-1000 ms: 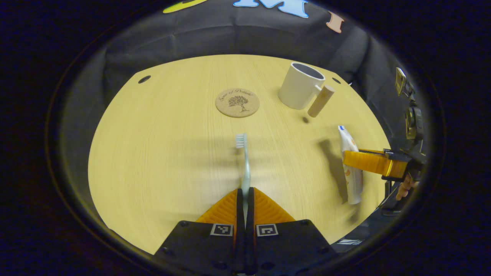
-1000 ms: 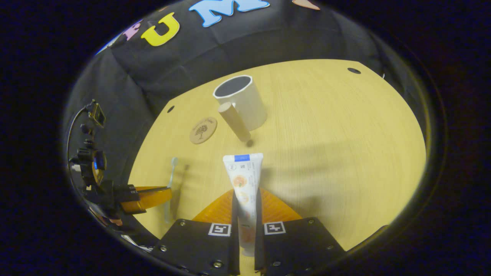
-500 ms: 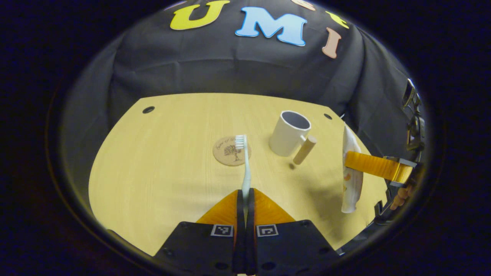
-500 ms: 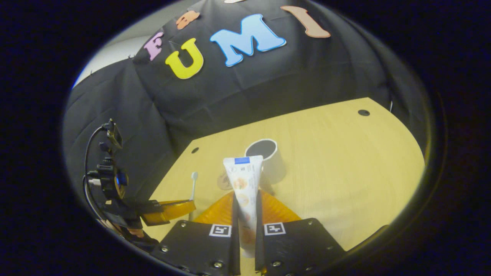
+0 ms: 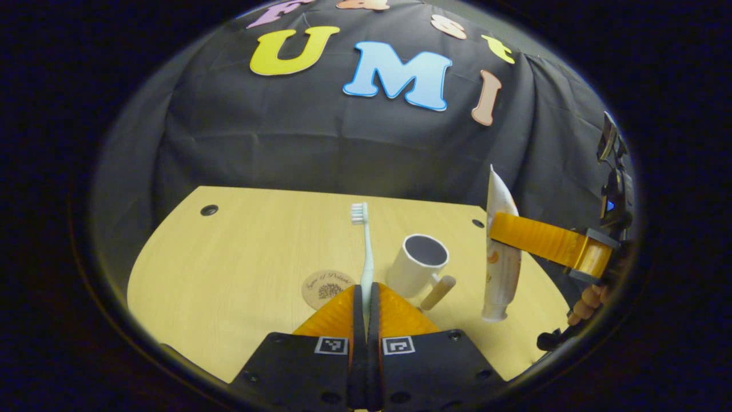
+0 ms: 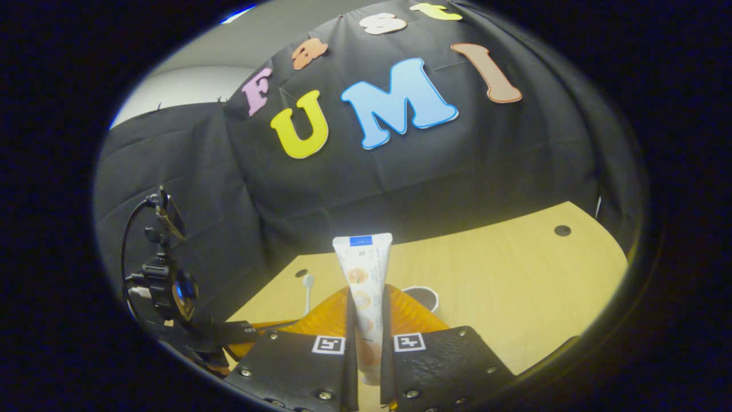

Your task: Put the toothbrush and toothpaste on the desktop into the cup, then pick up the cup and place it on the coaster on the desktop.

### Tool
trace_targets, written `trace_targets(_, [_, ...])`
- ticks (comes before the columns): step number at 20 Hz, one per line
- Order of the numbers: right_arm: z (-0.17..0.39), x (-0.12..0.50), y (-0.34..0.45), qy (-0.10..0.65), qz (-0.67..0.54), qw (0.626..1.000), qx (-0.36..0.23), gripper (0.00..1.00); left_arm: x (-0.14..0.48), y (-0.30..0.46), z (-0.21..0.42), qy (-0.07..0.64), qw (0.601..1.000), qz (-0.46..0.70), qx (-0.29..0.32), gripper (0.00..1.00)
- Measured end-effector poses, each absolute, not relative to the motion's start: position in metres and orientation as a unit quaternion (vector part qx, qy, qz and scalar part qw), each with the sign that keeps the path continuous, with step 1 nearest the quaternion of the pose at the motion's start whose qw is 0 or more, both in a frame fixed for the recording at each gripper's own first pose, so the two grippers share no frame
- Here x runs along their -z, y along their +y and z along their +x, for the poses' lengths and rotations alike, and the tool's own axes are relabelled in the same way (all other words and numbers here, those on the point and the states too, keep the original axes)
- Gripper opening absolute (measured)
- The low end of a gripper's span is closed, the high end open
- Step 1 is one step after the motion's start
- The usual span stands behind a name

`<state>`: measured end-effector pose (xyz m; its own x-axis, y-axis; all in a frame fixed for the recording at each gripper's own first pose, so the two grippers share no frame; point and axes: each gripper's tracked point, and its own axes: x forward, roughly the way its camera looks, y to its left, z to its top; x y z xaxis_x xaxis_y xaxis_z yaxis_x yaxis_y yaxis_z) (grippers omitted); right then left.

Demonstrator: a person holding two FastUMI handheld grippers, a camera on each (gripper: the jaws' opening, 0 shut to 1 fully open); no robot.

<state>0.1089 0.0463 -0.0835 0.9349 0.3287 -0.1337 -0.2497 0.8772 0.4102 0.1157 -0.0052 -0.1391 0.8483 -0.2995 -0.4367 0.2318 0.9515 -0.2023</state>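
Observation:
My left gripper (image 5: 366, 289) is shut on the handle of a pale toothbrush (image 5: 366, 252), held above the table with its bristles pointing up and away. Below it lie the round cork coaster (image 5: 326, 288) and the white cup (image 5: 416, 272) with a wooden handle, standing upright. My right gripper (image 6: 366, 294) is shut on a white toothpaste tube (image 6: 364, 269), held upright with its cap down. In the left gripper view that tube (image 5: 500, 257) hangs to the right of the cup. The cup's rim (image 6: 422, 296) peeks out beside the right fingers.
The light wooden table (image 5: 229, 257) has cable holes near its far corners (image 5: 209, 210) (image 6: 562, 230). Black cloth walls stand close behind it. A hand (image 5: 586, 300) holds the right gripper at the table's right edge. The other gripper's body (image 6: 166, 286) is at the left.
Both grippers have risen and tilted up, lifting the toothbrush and the toothpaste off the table. The cup and coaster now appear lower and nearer in both views.

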Motion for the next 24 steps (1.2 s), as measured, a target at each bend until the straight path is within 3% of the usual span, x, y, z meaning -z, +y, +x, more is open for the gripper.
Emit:
trace_targets(11, [0.205,0.054,0.023,-0.009,0.186,0.977,-0.101,0.16,0.067,-0.023,0.175,0.086,0.979,-0.110,0.147,0.07])
trace_targets(17, [0.228,0.083,0.028,0.004,0.158,0.983,-0.098,0.16,0.051,-0.028,0.188,0.052,0.981,-0.112,0.148,0.07])
trace_targets(24, [0.236,0.127,0.029,0.056,0.120,0.987,-0.091,0.20,0.057,-0.037,0.196,0.062,0.980,-0.107,0.156,0.07])
